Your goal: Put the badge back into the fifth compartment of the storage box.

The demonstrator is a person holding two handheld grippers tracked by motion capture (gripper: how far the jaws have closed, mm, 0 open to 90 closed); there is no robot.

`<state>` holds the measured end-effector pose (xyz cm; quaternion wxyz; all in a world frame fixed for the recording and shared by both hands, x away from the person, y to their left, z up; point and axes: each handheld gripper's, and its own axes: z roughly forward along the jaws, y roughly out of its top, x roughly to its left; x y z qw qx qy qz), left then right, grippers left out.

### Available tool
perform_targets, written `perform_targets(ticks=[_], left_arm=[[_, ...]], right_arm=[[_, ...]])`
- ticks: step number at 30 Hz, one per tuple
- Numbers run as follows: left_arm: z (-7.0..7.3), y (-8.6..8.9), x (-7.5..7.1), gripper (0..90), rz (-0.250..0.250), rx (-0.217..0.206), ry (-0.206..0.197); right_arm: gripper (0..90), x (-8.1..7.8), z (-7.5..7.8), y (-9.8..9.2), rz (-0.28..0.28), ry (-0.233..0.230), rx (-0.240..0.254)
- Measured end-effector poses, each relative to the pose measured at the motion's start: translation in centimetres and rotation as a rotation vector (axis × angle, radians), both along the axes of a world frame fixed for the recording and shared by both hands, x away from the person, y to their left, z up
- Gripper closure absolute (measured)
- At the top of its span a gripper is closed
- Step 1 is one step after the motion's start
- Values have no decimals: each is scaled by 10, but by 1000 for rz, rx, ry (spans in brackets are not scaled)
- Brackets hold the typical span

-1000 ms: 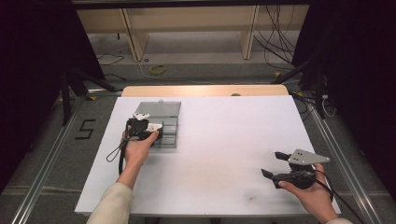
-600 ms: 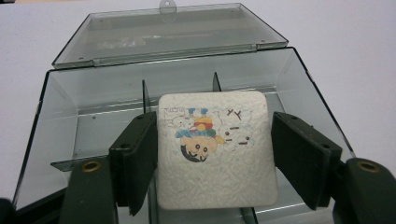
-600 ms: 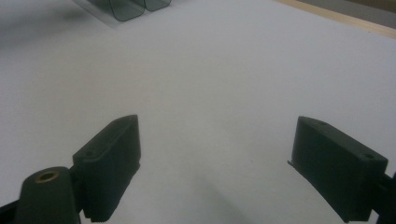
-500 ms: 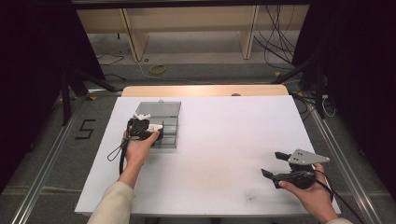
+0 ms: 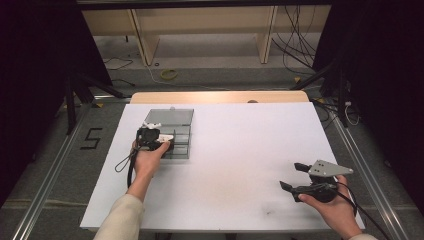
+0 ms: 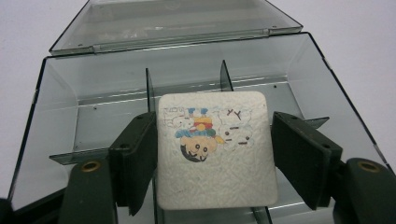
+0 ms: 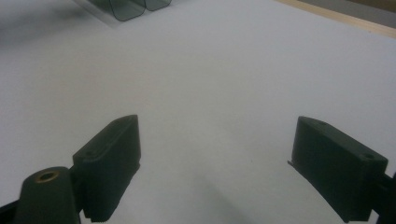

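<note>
A clear grey plastic box [image 5: 176, 131] with several divided compartments lies open at the left of the white table [image 5: 240, 150], its lid [image 6: 173, 18] folded flat behind it. My left gripper [image 5: 162, 138] hangs over the box, shut on a white square card [image 6: 215, 158] with a cartoon print. The card is held flat by its two side edges above the middle dividers [image 6: 225, 77]. My right gripper [image 5: 289, 175] rests low near the table's front right, open, with bare table between its jaws [image 7: 215, 154]. A corner of the box [image 7: 126, 7] shows far off in the right gripper view.
A wooden strip [image 5: 220, 96] runs along the table's far edge. Behind it are wooden table legs and loose cables [image 5: 295, 45] on the floor. Metal rails [image 5: 50, 175] run beside the table on both sides. A "5" mark [image 5: 91, 138] is on the floor at left.
</note>
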<state>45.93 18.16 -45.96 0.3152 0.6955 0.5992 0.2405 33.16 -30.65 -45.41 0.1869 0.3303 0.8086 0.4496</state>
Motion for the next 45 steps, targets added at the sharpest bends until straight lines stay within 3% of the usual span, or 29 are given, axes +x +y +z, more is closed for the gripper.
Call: perform_targets(ticks=[6, 10, 14, 17, 19, 22, 34, 45], left_arm=[[-1, 1, 0, 287, -2, 4, 4], [2, 3, -1, 296, 5, -7, -16], [6, 9, -3, 445, 38, -19, -34], [8, 13, -5, 606, 41, -7, -22], [8, 14, -5, 759, 21, -16, -12], [6, 14, -5, 862, -15, -6, 14], [-1, 9, -2, 889, -87, 21, 49], [0, 7, -2, 889, -110, 32, 60]], right_arm=[[163, 0, 0, 0, -1, 0, 0], [162, 0, 1, 0, -1, 0, 0], [163, 0, 1, 0, -2, -2, 1], [162, 0, 1, -1, -2, -1, 1], [163, 0, 1, 0, -2, -1, 0], [163, 0, 1, 0, -2, -1, 0], [163, 0, 1, 0, -1, 0, 0], [162, 0, 1, 0, -1, 0, 0]])
